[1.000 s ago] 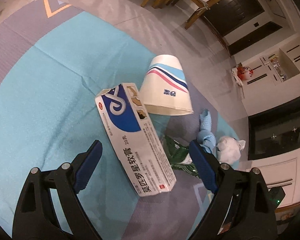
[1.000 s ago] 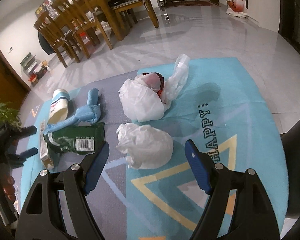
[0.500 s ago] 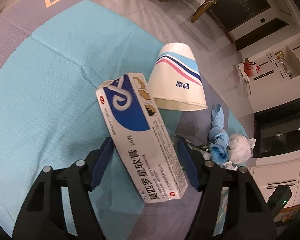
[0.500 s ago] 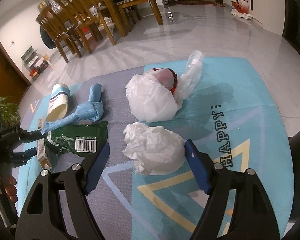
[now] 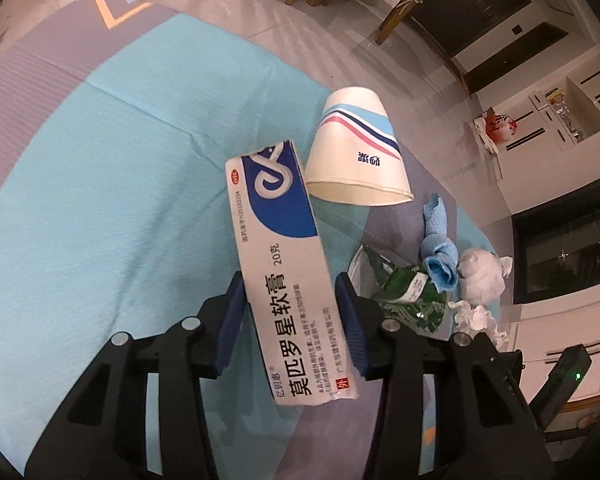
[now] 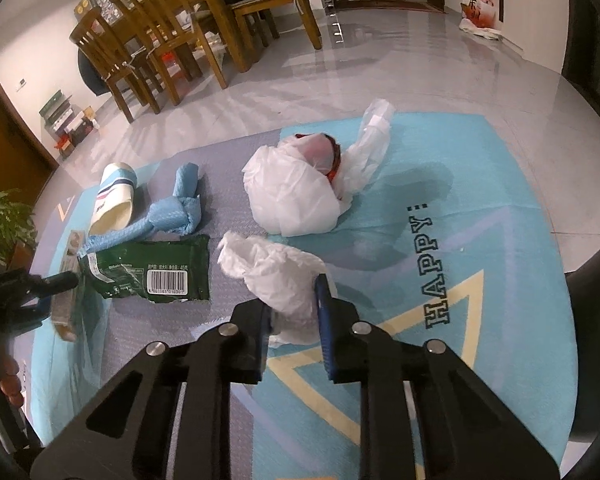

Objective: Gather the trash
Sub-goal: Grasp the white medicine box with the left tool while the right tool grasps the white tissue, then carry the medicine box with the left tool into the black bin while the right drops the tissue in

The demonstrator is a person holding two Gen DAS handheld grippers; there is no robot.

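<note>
While your left tool (image 5: 290, 320) clamps the ointment box (image 5: 278, 264), its long axis pointing away along the fingers, your right tool (image 6: 292, 320) pinches the crumpled tissue (image 6: 278, 272) on the rug (image 6: 480, 216). Beyond lie a green wrapper (image 6: 156, 272), blue cloth (image 6: 172, 216), paper cup (image 5: 358, 160) and white plastic bag (image 6: 296, 196).

Both the left tongs (image 5: 290, 322) and the right tongs (image 6: 294, 330) are matte black, with triangular cut-outs in the arms behind them. Blue ridged pads (image 5: 350, 326) line each finger, and round silver screws (image 5: 191, 324) dot the joints just behind the pads.
</note>
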